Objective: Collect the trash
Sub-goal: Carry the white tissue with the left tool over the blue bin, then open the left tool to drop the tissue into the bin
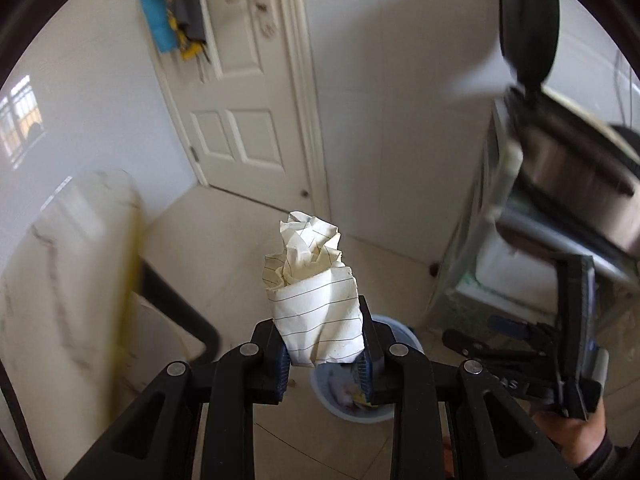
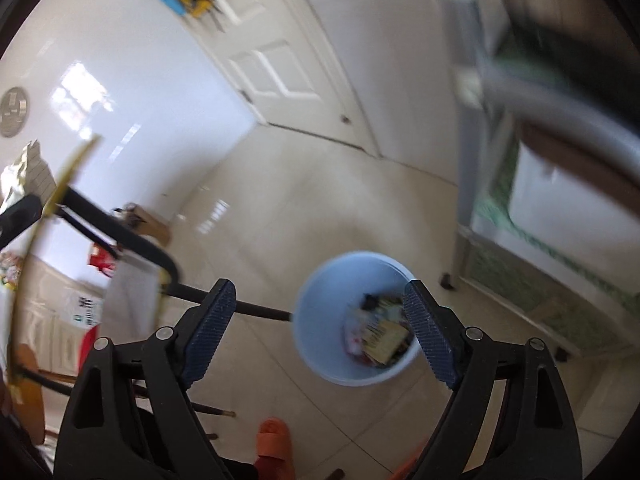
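One crumpled sheet of lined paper [image 1: 314,288] is on its way to the light blue waste bin [image 2: 320,320], pinched between the blue pads of the left hand-held gripper [image 1: 324,354], which is held above the bin; the bin's rim shows just under the paper in the left wrist view. The bin stands on the tiled floor [image 2: 280,200], and it already holds several scraps [image 2: 378,330], among them something yellow and something dark, so I judge that part of the collecting is done. This piece is not yet dropped: what is left for it is to spread the jaws over the bin's mouth. The right hand-held gripper [image 2: 320,332] is spread wide and holds nothing, its pads framing the bin from above. Beside the bin, at the left edge of the right wrist view, blurred colourful bits lie on the worktop [image 2: 16,304]; whether they are trash I cannot tell
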### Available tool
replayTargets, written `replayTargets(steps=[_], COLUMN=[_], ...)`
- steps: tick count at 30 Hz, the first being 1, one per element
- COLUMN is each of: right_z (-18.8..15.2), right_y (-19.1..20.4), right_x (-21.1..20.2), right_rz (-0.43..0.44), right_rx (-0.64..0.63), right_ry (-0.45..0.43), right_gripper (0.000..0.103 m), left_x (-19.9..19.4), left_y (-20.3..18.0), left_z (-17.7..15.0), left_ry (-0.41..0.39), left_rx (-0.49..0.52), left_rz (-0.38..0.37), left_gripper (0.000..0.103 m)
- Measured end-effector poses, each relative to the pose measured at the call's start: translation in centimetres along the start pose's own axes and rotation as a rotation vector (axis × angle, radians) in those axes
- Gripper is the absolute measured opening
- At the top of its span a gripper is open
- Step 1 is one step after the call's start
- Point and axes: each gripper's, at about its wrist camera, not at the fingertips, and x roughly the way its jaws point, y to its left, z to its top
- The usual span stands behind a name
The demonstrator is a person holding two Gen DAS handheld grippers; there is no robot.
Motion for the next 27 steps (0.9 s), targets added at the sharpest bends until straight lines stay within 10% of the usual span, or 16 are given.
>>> replayTargets(steps=[13, 19, 23, 27], right_z=[-5.5, -7.2, -7.5, -7.4], right_y=[-9.3, -11.9, -12.5, -11.7], right_x=[19.1, 23.4, 25.1, 25.5], right_rz=[-0.254, -0.303, -0.284, -0.282], right_rx=[0.041, 0.033, 0.037, 0.015], right_ry=[0.406, 0.527, 0.572, 0.577], right_gripper=[0.079, 0.06, 0.019, 0.017], left_x=[20.3, 26.9, 28.7, 29.7], left_y=[1.1, 1.5, 1.5, 0.9], left_z=[-4.5, -5.4, -5.3, -5.4], left_ry=[0.32, 0.422, 0.447, 0.442], left_rx=[0.008, 0.011, 0.025, 0.021], left_rz=[-0.038, -0.038, -0.058, -0.061], left_gripper=[0.024, 0.024, 0.024, 0.028])
